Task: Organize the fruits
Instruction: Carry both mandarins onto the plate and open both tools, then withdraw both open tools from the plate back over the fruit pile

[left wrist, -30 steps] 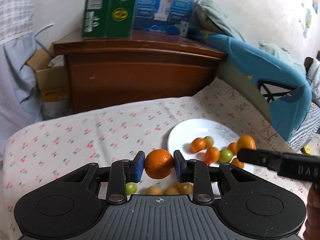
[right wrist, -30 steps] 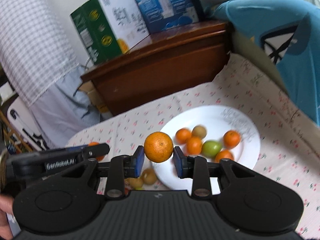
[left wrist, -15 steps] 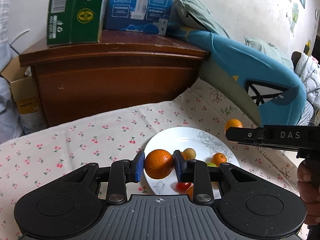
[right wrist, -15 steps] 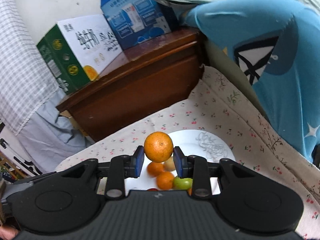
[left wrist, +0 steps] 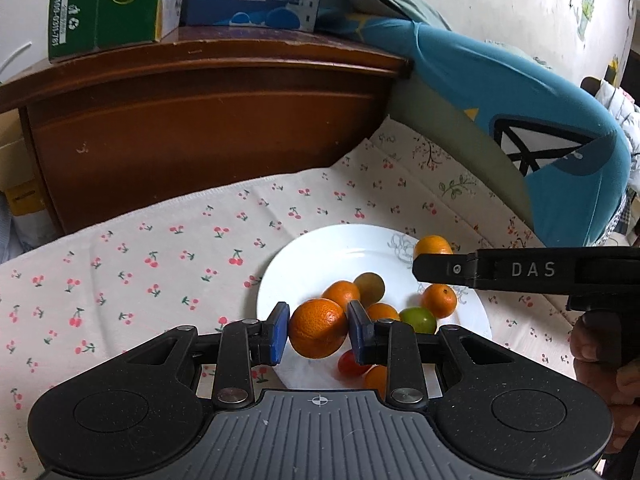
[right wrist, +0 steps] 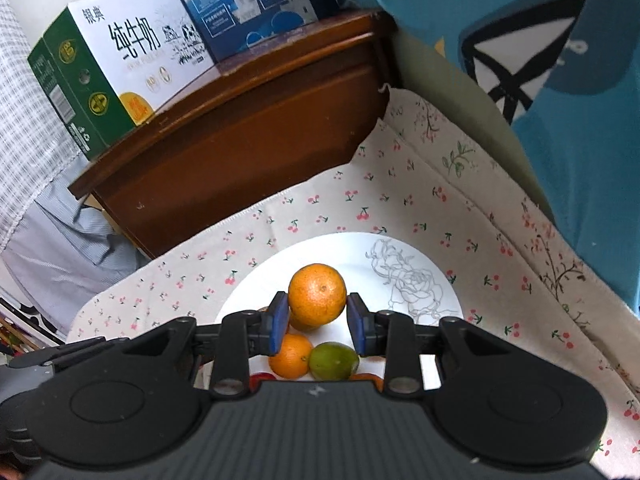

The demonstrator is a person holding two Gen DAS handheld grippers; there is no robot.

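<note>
Two oranges are in the air, one per gripper. Nearest in the left wrist view, the left gripper (left wrist: 318, 335) has its blue pads pressed on an orange (left wrist: 318, 333) above the near edge of the white plate (left wrist: 304, 256). In the right wrist view the right gripper (right wrist: 318, 318) clamps its own orange (right wrist: 317, 294) above the same plate, further toward its middle.

Below them, on the plate, I count in the left view three small oranges, one olive-brown fruit (left wrist: 369, 287), one green fruit (left wrist: 418, 320) and one red fruit (left wrist: 349, 363), plus a further orange piece half hidden behind the gripper, so about seven; some may be covered.

Judging by this, the gathering is well along: most fruit sits on the plate, and what remains is to set down these two. No loose fruit shows on the cherry-print cloth (left wrist: 160, 248), though the gripper bodies hide its near part.

Farthest back, two cartons stand on the wooden cabinet (left wrist: 208, 120).
</note>
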